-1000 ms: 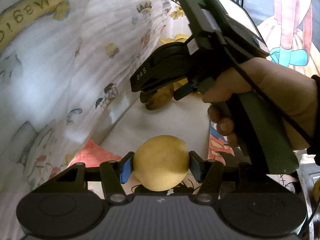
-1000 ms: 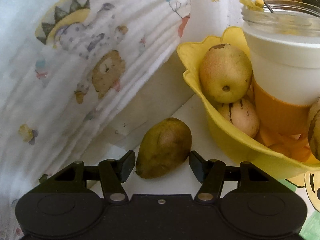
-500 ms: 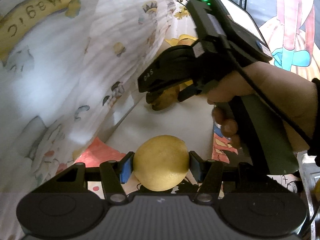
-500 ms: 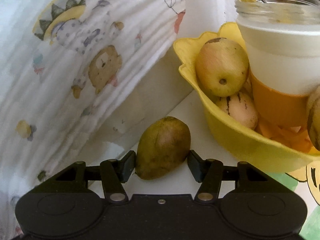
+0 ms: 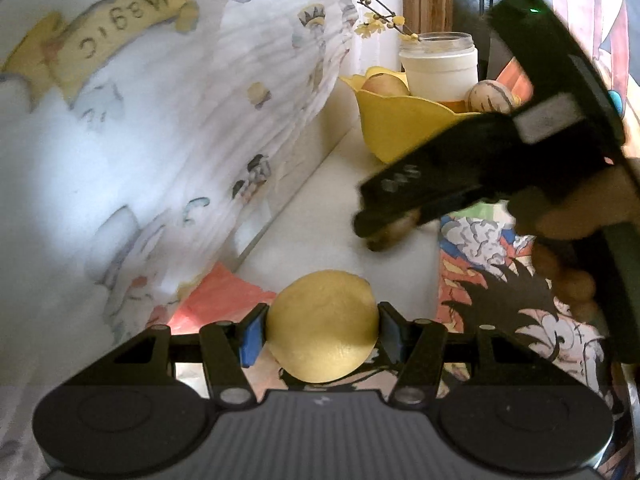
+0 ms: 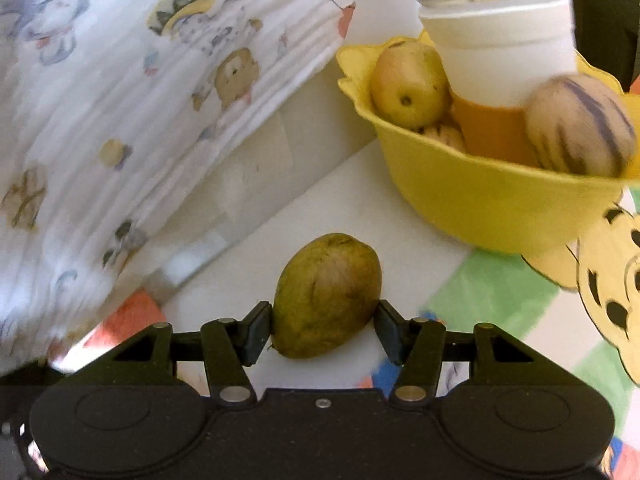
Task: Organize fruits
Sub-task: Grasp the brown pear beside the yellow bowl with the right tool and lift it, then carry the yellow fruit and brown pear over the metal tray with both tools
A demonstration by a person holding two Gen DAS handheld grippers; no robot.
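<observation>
The left gripper has its jaws closed part way around a yellow lemon; both pads press the sides of the fruit, the left pad is blue, and the lemon sits between them, above the printed table cover. The right gripper has its jaws at a similar width around a green-brown pear; the left pad touches the skin, and the right pad is at the fruit's edge, but I cannot tell if it truly presses; the pear is above the white tabletop, and whether it rests on it I cannot tell.

The yellow bowl stands near, behind and to the right of the pear; inside it are a yellow pear, a pale fruit with purple stripes and a white jar on an orange base.

In the left wrist view the right gripper's body is blurred; a small pale marking on it is not readable. On the printed cloth a yellow banner shows the word "Magic", seen upside down; a green light glows on the device.
</observation>
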